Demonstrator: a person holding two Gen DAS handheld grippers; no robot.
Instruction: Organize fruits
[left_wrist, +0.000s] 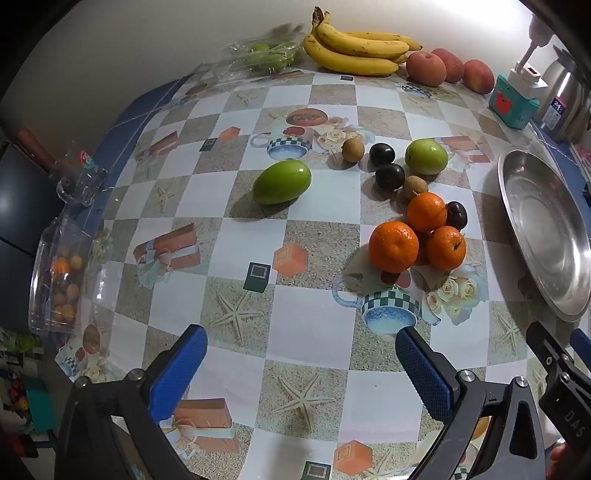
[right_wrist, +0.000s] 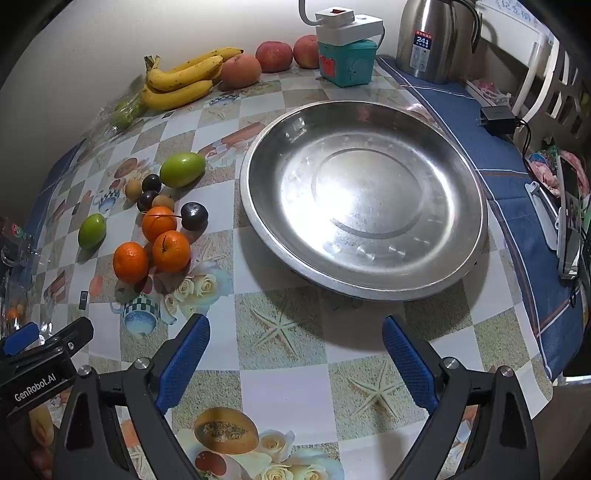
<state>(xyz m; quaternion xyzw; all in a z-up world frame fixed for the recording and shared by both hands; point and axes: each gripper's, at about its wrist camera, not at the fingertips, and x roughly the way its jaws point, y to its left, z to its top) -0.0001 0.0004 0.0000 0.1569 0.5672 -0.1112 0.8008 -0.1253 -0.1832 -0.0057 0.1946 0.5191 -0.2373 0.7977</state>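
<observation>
Loose fruit lies on the patterned table: three oranges, two green fruits, dark plums and small brown fruits. An empty steel dish stands to their right, also at the right edge of the left wrist view. My left gripper is open and empty, in front of the oranges. My right gripper is open and empty, in front of the dish.
Bananas and three red apples lie at the back wall, with a bag of green fruit. A teal box with a power strip and a steel kettle stand back right. A clear container sits at the left edge.
</observation>
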